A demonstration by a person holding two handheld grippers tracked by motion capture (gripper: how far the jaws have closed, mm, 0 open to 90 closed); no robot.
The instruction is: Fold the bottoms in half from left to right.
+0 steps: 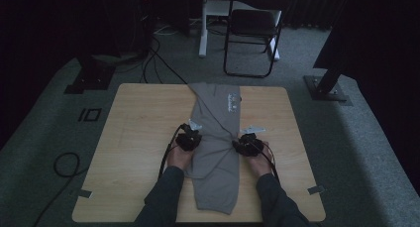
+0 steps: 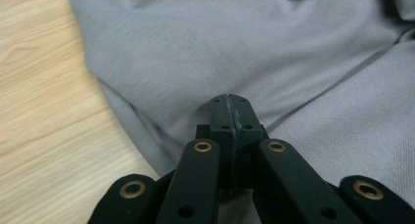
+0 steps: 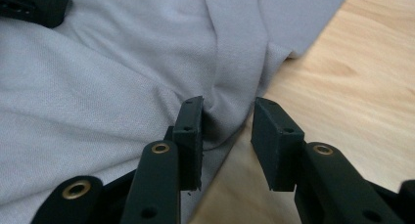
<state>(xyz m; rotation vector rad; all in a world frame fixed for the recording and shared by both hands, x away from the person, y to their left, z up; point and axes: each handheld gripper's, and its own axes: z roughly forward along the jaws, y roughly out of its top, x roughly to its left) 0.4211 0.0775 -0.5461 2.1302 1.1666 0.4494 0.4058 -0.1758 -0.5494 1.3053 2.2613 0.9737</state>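
Note:
A grey garment with a small printed logo lies lengthwise on the wooden table, gathered in at its middle. My left gripper sits at the garment's left edge. In the left gripper view its jaws are pressed together on a pucker of the grey cloth. My right gripper is at the garment's right edge. Its jaws stand apart, with a raised fold of the cloth between them; the left jaw touches the fold and the right jaw is over bare wood.
The left gripper shows at the top left of the right gripper view. Bare tabletop lies on both sides of the garment. Beyond the table stand a folding chair and stand bases; a cable loops on the carpet at the left.

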